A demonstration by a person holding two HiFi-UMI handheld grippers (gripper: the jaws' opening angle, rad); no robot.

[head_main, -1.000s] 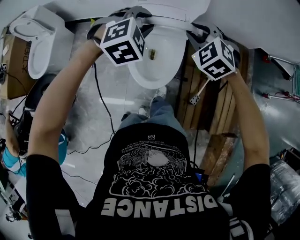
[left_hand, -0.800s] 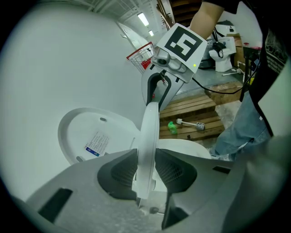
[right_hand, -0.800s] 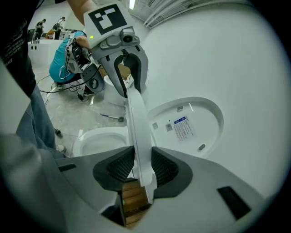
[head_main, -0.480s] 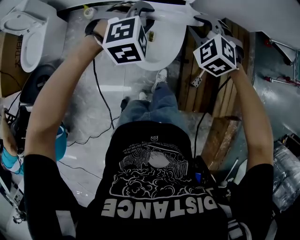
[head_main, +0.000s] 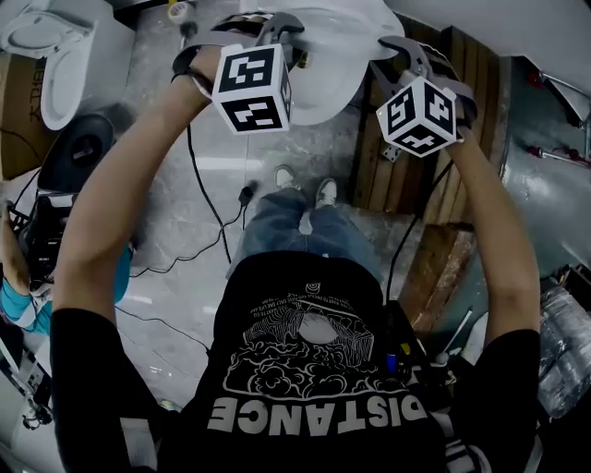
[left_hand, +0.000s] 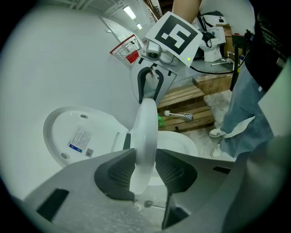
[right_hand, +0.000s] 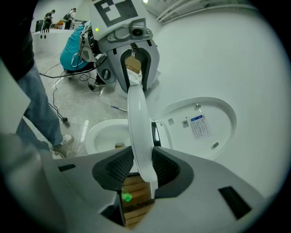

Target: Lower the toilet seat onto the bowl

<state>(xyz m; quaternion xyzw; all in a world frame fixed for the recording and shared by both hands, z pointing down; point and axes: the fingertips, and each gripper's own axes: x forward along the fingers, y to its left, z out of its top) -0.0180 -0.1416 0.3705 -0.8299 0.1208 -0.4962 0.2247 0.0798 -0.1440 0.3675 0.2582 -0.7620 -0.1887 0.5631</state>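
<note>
Toilet seat [left_hand: 148, 123] stands edge-on between jaws of my left gripper [left_hand: 144, 164], clamped | right gripper [right_hand: 142, 166] jaws grip its opposite rim | I see it tilted above bowl [right_hand: 104, 132] beyond jaws

Workshop or test floor, not a bathroom: one toilet [head_main: 337, 55] is standing beside a wooden pallet [head_main: 434, 185], a second toilet [head_main: 55, 55] is sitting by a cardboard box [head_main: 17, 120], cables [head_main: 208, 208] are trailing across the floor, strip lights [left_hand: 131, 12] are glowing overhead, and people [right_hand: 50, 16] are standing far back.
</note>
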